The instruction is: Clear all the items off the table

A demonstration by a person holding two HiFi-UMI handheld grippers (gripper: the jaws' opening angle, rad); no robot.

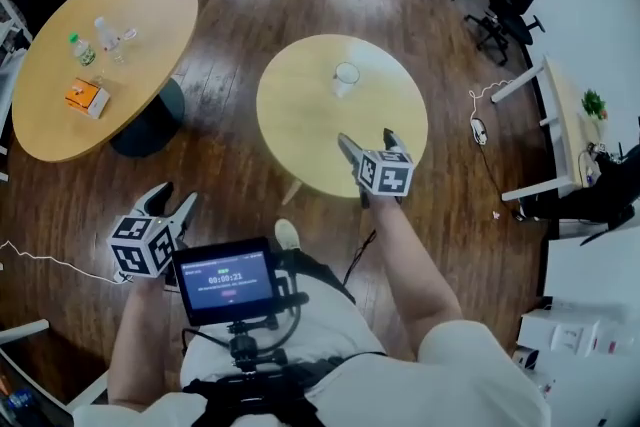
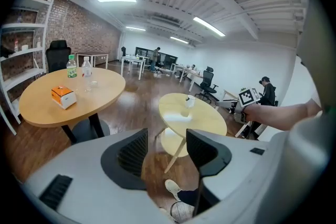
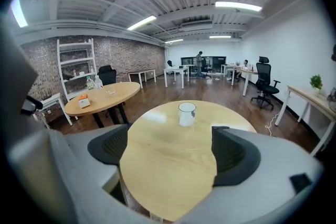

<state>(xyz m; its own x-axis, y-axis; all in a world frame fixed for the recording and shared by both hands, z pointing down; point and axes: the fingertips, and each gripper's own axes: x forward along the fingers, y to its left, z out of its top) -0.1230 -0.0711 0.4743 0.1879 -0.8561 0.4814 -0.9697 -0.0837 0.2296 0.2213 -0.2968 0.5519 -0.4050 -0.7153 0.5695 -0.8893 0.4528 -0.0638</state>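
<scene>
Your one container on the small table (image 1: 300,130) is a cup (image 1: 346,77). It stands upright, a little past the middle of the round top, on the side away from you. It is pale and see-through with a darker rim and an open mouth; whether anything is in it cannot be made out. Nothing else lies on that top.

Your right gripper (image 1: 368,143) hangs over the near part of the table, its jaws released and spread wide. In the right gripper view only bare wood shows between them, and the cup (image 3: 186,114) stands ahead of the tips, apart from both.

Your left gripper (image 1: 172,200) is off the table, low at your left over the floor, jaws parted and holding nothing.

On the big table (image 1: 50,130), well apart to the left, stand a green-capped bottle (image 1: 82,49), a clear bottle (image 1: 107,32) and an orange box (image 1: 86,97).
</scene>
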